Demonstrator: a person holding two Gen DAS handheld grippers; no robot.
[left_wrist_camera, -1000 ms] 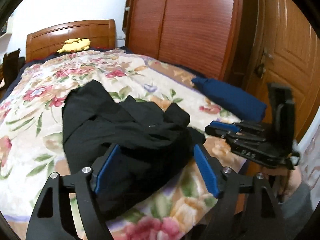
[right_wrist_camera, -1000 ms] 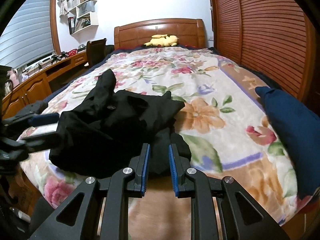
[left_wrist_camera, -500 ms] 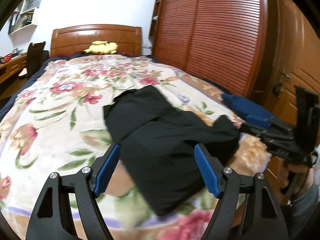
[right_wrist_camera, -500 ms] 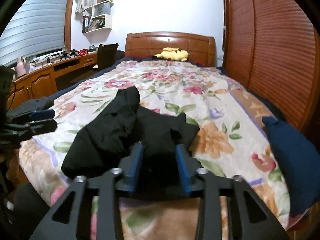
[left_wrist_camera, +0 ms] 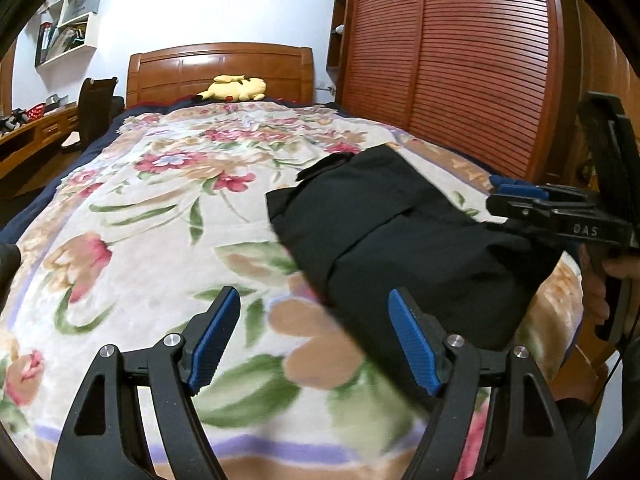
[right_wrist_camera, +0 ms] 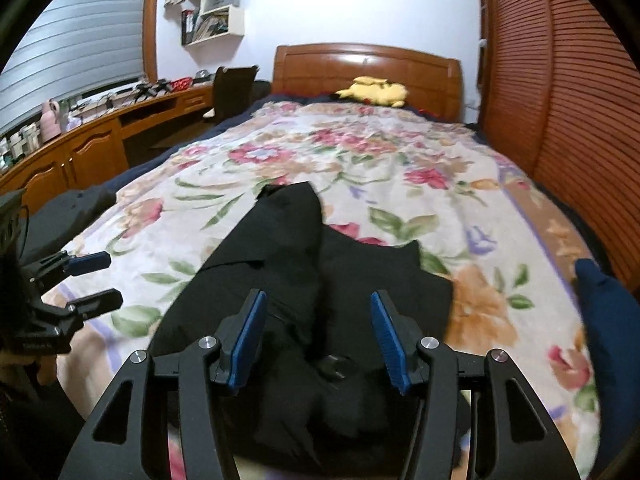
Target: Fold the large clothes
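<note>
My right gripper (right_wrist_camera: 318,336) hovers low over a black garment (right_wrist_camera: 304,300) lying rumpled near the foot of the bed (right_wrist_camera: 400,152). Its blue pads are spreading apart, and though cloth shows between them, neither pad presses on it, so nothing is grasped. I judge I have just let go so the cloth can settle flat before the next fold.

My left gripper (left_wrist_camera: 314,340) stands released and wide, empty, over bare flowered blanket just left of the garment (left_wrist_camera: 400,232), probably placed to take the near left edge.

The garment's near edge lies close to the foot of the mattress, and one narrow part stretches away toward the headboard (left_wrist_camera: 220,68). To its right a blue bundle (right_wrist_camera: 608,320) sits near, beside the wardrobe doors (right_wrist_camera: 560,80), so room there is tight. To the left and beyond, the blanket is open for spreading. A yellow plush (right_wrist_camera: 372,90) lies far off by the headboard
</note>
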